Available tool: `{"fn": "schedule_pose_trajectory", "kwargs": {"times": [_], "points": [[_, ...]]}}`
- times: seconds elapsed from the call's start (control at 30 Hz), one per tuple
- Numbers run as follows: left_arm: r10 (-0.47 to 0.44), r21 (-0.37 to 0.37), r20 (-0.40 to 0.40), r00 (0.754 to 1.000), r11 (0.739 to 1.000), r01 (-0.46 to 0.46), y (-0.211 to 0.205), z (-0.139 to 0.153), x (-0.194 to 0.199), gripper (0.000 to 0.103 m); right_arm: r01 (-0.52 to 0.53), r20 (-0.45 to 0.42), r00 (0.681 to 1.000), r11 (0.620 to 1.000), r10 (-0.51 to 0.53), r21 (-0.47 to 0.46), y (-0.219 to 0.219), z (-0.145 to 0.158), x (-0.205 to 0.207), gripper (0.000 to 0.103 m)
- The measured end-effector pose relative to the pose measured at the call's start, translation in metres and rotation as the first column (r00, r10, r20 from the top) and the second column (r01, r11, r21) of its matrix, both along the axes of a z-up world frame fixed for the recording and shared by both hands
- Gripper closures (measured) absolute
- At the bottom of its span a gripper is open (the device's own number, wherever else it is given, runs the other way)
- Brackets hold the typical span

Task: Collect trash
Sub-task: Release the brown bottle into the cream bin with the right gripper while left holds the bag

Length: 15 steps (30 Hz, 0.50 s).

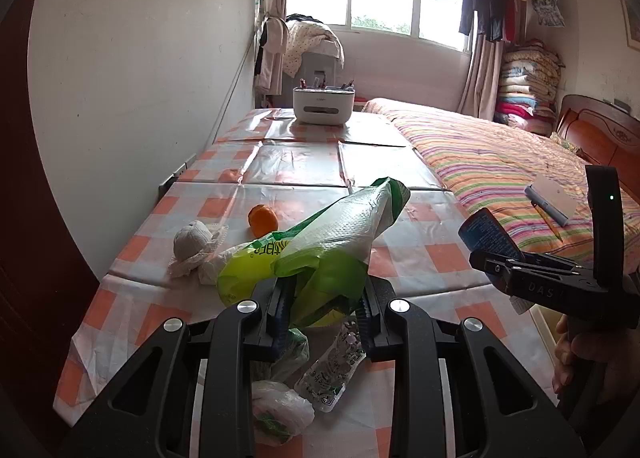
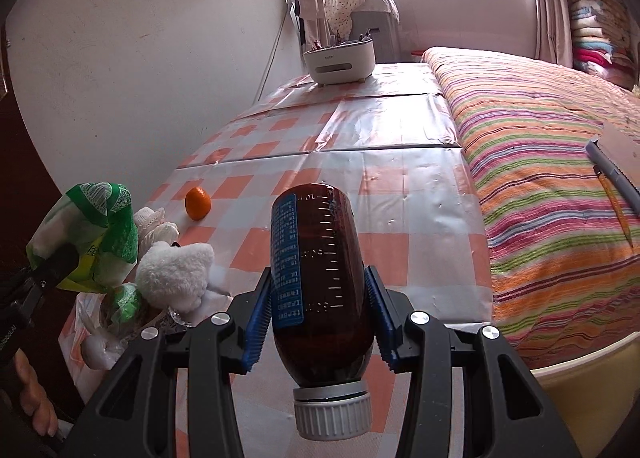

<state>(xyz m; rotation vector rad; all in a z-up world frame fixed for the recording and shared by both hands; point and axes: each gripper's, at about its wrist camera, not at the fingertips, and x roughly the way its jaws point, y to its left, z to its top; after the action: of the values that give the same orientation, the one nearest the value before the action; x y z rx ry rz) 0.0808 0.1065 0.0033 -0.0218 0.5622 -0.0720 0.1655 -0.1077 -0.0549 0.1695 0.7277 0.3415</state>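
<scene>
My left gripper [image 1: 324,306] is shut on a green and white plastic bag [image 1: 332,238], which sticks up and forward above the checked table [image 1: 420,258]; the same bag [image 2: 96,225] shows at the left of the right wrist view. My right gripper [image 2: 318,310] is shut on a dark brown bottle [image 2: 320,282] with a blue label and white cap, cap toward the camera. That bottle [image 1: 490,234] and the right gripper [image 1: 500,254] appear at the right in the left wrist view. A crushed clear bottle [image 1: 332,374] and a small crumpled bag [image 1: 280,414] lie under the left gripper.
An orange [image 1: 263,220] and a white doll with a hat [image 1: 198,248] lie on the table's left side. A white organiser box [image 1: 323,105] stands at the far end. A striped bed [image 1: 520,177] borders the right, with a notebook and pen [image 1: 550,201]. A yellow bin rim [image 2: 580,378] is at lower right.
</scene>
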Motion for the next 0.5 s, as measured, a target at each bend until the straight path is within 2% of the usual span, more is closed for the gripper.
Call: {"fn": "schedule_pose_trajectory", "kwargs": {"times": [0.27,0.5], "points": [[-0.064,-0.079,0.0,0.998,0.995,0.064,-0.015,0.009,-0.009,0.077,0.027,0.019,0.999,0.999,-0.027,0.036,-0.021,0.001,-0.023,0.06],[-0.115,-0.112,0.004,0.993,0.987,0.115,-0.036,0.014,-0.017,0.077,0.071,0.04,0.997,0.996,-0.073,0.055,-0.043,0.003,-0.039,0.06]]}}
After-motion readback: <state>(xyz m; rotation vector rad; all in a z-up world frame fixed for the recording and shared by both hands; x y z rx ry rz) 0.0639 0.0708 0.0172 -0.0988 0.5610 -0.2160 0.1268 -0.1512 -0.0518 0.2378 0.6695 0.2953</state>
